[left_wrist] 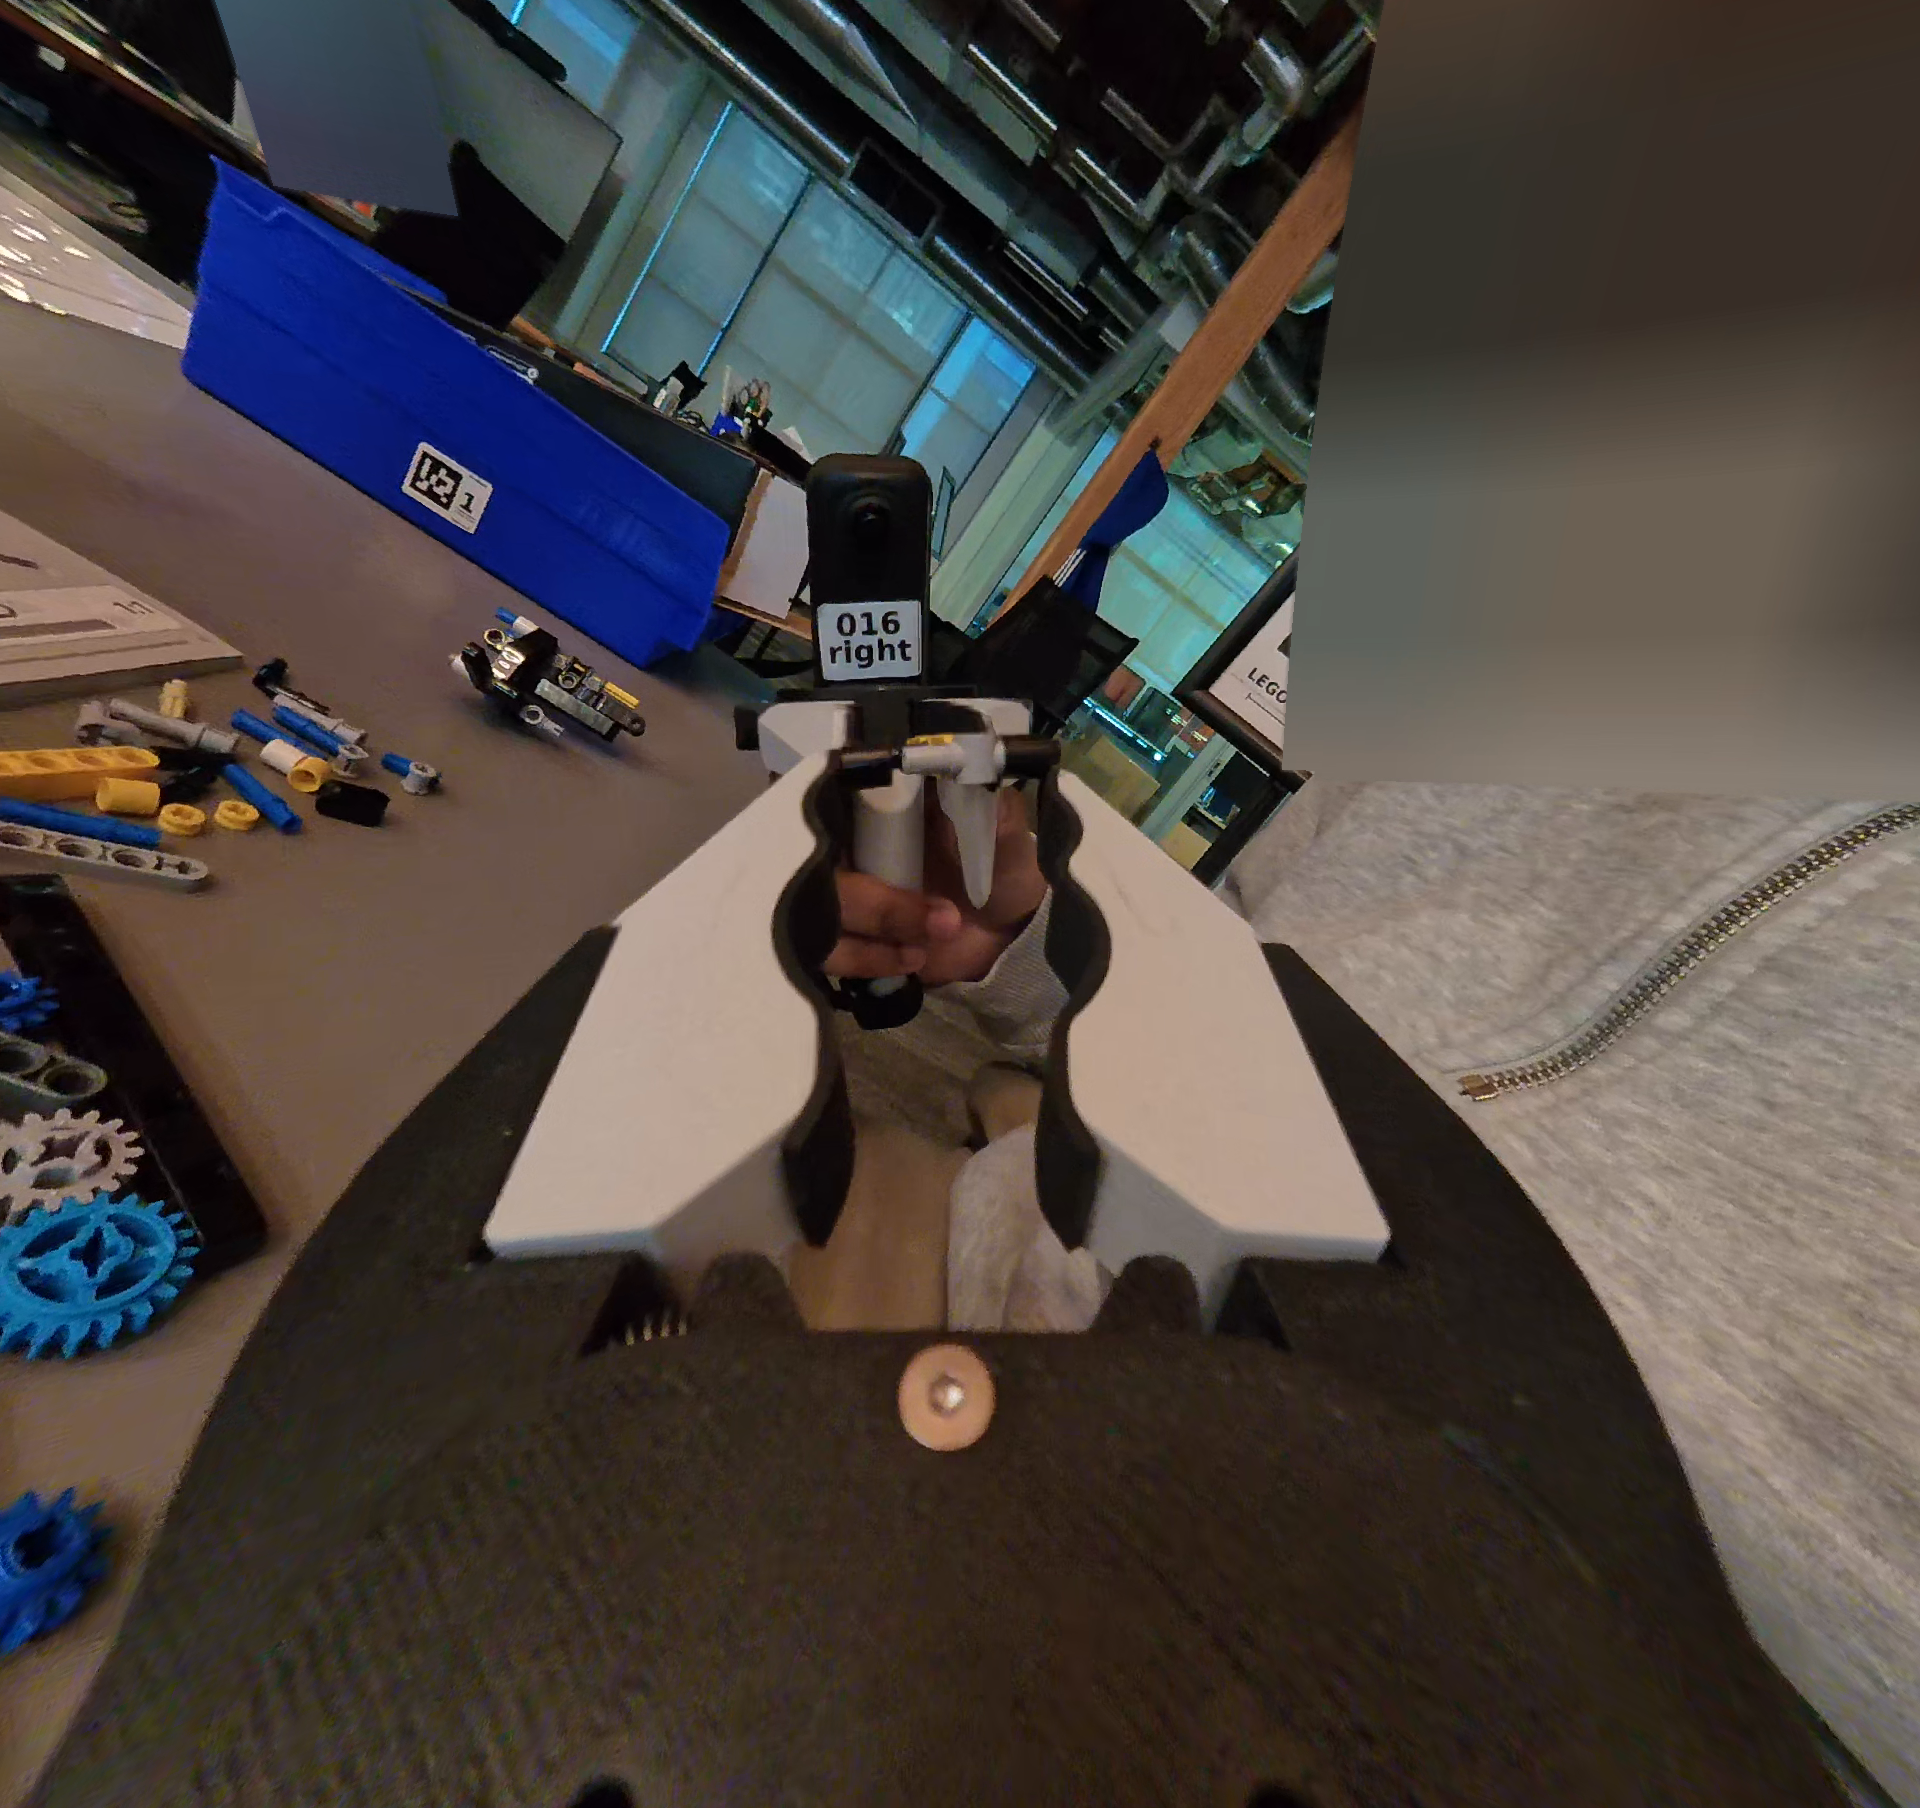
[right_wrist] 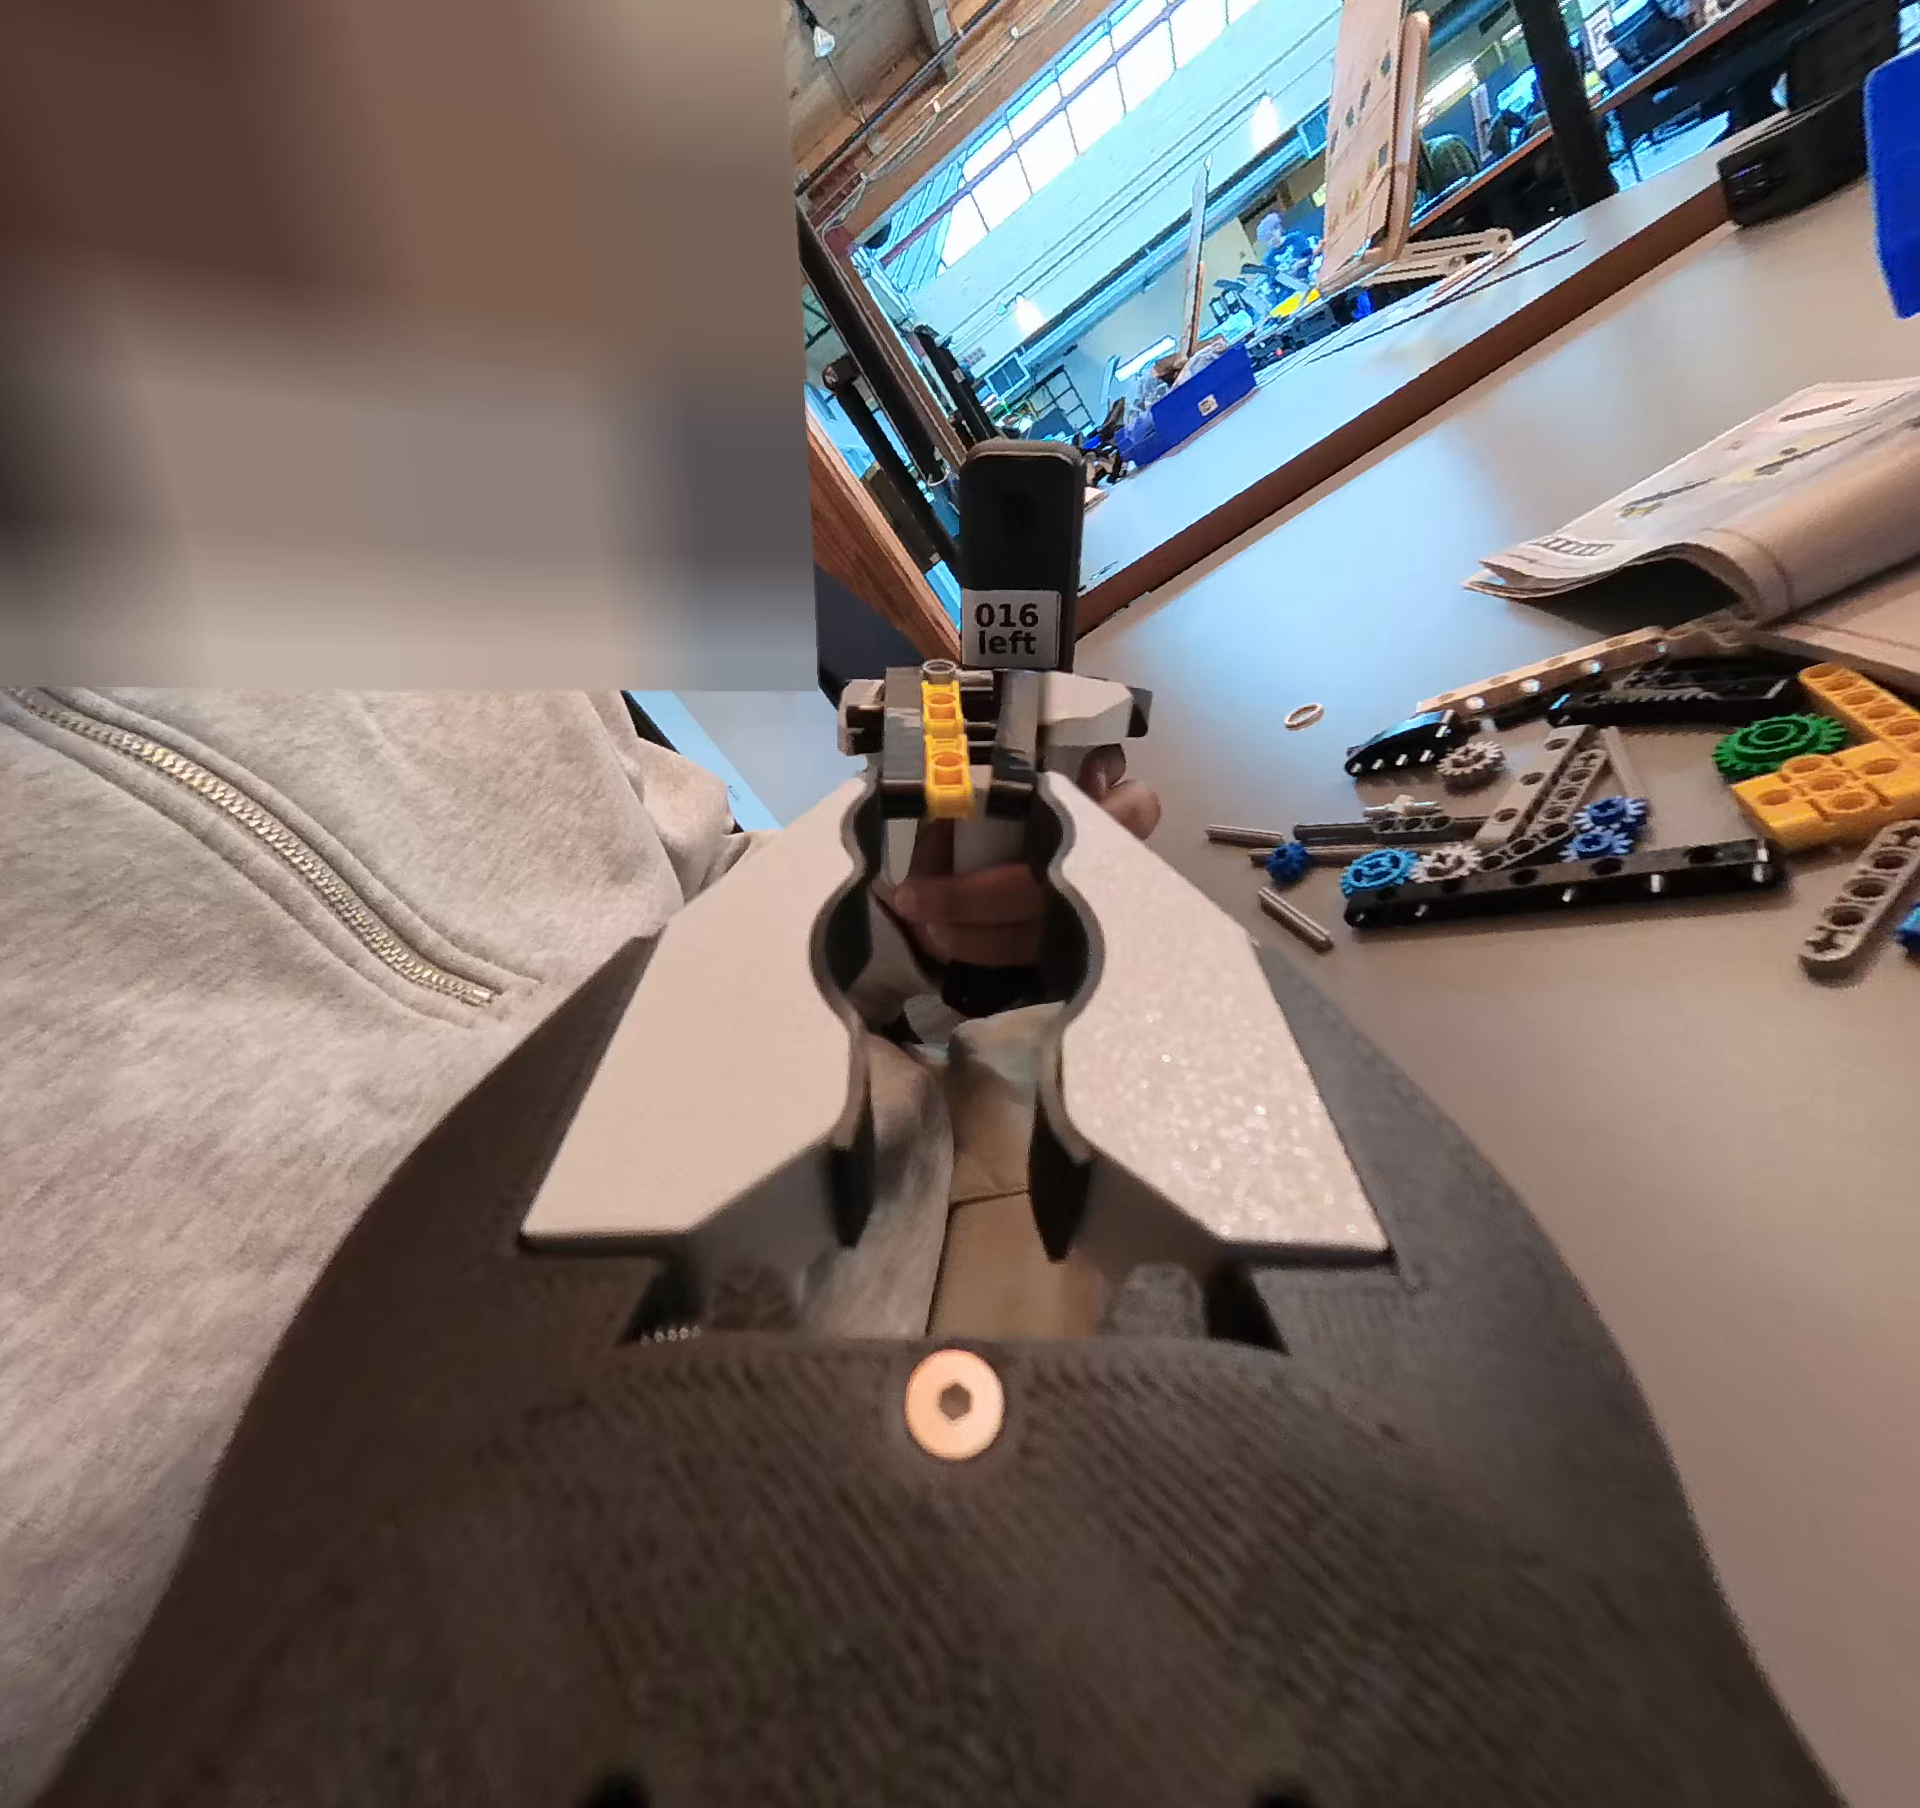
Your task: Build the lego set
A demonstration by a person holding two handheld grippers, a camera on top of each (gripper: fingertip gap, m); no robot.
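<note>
A small lego assembly is held in the air between my two grippers, which face each other tip to tip. In the left wrist view it shows as a grey piece with a black cross pin and a yellow top (left_wrist: 940, 756). In the right wrist view it shows as a short yellow holed beam (right_wrist: 948, 756) flanked by dark parts. My left gripper (left_wrist: 940, 782) is closed onto it from one side. My right gripper (right_wrist: 951, 808) is closed onto it from the other. A hand grips each handle behind the assembly.
The grey table holds loose blue, yellow and grey pins and beams (left_wrist: 208, 761), a small partial build (left_wrist: 551, 683), a blue gear (left_wrist: 88, 1275), a blue bin (left_wrist: 416, 408), an open instruction booklet (right_wrist: 1714, 511), and beams and gears (right_wrist: 1558, 844). The person's grey zip hoodie (left_wrist: 1610, 1187) is close by.
</note>
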